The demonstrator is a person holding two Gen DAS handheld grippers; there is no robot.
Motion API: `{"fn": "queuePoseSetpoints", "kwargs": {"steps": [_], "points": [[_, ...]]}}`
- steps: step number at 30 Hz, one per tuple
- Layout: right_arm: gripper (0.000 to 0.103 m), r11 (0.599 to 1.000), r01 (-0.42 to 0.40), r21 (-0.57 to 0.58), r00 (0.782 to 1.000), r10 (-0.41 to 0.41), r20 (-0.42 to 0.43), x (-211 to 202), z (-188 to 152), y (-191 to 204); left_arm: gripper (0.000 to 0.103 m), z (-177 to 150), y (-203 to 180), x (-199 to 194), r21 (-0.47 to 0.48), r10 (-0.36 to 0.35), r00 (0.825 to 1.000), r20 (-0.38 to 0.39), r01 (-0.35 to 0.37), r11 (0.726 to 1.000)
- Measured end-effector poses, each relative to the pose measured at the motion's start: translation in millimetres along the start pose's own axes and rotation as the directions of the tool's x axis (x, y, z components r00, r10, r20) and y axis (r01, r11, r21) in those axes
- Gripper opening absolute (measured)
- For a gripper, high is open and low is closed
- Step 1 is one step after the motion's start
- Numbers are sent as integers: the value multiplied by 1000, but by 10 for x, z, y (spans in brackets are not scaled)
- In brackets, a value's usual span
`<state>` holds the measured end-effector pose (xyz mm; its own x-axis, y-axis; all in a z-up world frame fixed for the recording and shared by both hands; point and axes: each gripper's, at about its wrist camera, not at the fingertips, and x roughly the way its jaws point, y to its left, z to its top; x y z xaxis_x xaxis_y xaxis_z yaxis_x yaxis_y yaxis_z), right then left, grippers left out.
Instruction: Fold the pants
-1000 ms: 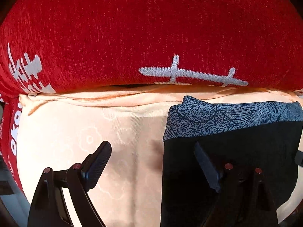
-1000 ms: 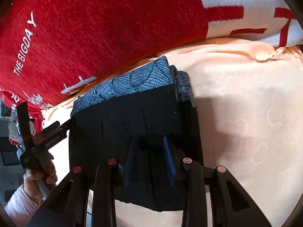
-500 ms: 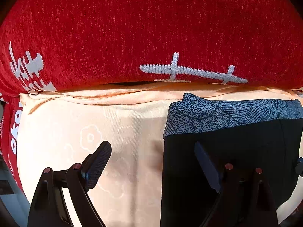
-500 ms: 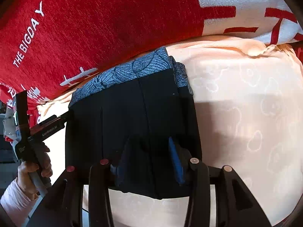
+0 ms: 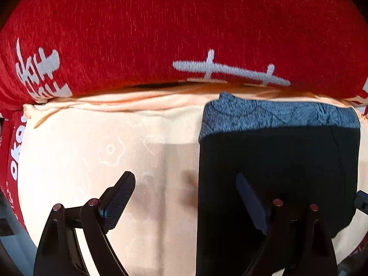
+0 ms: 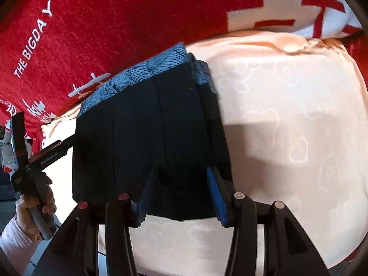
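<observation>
Left wrist: left gripper (image 5: 184,197) spread wide, empty, straddling left edge of pants (image 5: 276,161). Pants folded into compact block on peach sheet (image 5: 92,149), waistband against red pillow (image 5: 184,34).

Right wrist: right gripper (image 6: 181,191) just opening, half spread, fingers (image 6: 216,193) flanking near hem; likely releasing finished fold.

Peach cloud-patterned sheet (image 5: 96,161) covers the bed; folded black pants (image 6: 142,138) and red blanket (image 5: 184,27) are laid directly on it.
</observation>
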<state>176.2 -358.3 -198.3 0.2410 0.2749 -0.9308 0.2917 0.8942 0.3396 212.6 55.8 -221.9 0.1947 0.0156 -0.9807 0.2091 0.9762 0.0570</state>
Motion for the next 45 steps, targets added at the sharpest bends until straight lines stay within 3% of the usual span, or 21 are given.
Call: {"fn": "queuePoseSetpoints", "kwargs": {"steps": [4,9,14,18,21,26,30,33,34,38,40,43,45], "points": [[55,999,-15,35,1000,16,-19,-5,-63,-133,90,-71,32,1,-11,-46,999,-27,46,999],[58,998,-52,38,998,53,-27,-12,-99,-241,90,-146,157,4,-79,-207,976,-70,202,976],[63,993,-119,-9,991,118,-58,32,-35,-278,90,-174,149,33,-16,-262,960,-101,262,965],[64,983,-183,-28,982,181,-55,36,65,-354,90,-120,162,153,-17,-365,916,-164,367,930],[69,956,-293,23,954,294,-66,125,199,-488,90,-66,160,256,-31,-404,897,-179,406,913],[69,929,-367,55,926,370,-77,309,380,-643,90,-45,129,387,-26,-488,848,-208,494,869],[70,907,-417,60,896,421,-144,507,453,-754,90,-35,62,502,-41,-542,804,-244,550,834],[70,873,-484,59,859,486,-162,577,506,-745,91,-16,-32,528,-45,-553,799,-238,560,828],[71,864,-500,55,849,502,-167,611,537,-715,97,-5,-60,557,-54,-556,797,-236,560,827],[73,837,-540,91,818,547,-179,764,594,-696,98,11,-165,624,-74,-539,815,-211,537,840],[72,832,-542,123,814,555,-170,774,595,-707,96,-2,-175,567,-74,-524,832,-182,519,851],[64,847,-515,130,832,530,-165,731,578,-674,80,-27,-223,420,-43,-503,853,-138,502,864],[57,848,-510,142,835,528,-155,684,561,-644,75,-21,-261,323,-28,-484,867,-120,485,874]]}}
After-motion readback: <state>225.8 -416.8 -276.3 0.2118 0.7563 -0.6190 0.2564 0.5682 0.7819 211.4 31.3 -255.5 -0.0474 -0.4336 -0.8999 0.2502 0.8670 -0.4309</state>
